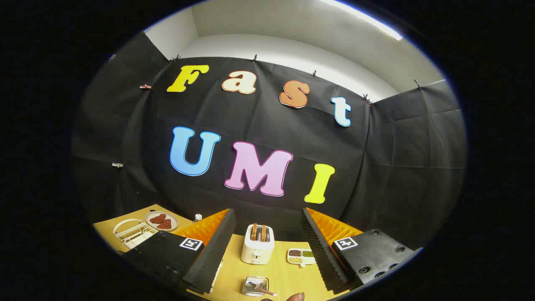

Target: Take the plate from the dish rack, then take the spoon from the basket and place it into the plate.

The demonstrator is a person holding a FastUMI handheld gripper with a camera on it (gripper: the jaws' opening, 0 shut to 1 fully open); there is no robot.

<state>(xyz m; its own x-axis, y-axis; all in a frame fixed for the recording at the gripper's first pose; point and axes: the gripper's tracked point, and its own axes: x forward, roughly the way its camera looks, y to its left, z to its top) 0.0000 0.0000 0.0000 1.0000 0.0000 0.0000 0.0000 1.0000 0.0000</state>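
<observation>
I hold the gripper (267,251) high with its jaws spread wide and empty. The plate (161,220) lies on the counter (234,276) beyond the left jaw, just beside the white dish rack (133,233) — I should swing left and descend slowly. The spoon basket (255,286) sits between the jaws, nearer than the toaster (257,244).

**Colours on the counter**

The counter (288,276) is yellow. The toaster (257,246) is white. The dish rack (133,234) is white too. The plate (161,220) is pale with brown food. The fingers (209,251) are black and ridged, with orange backs.
</observation>
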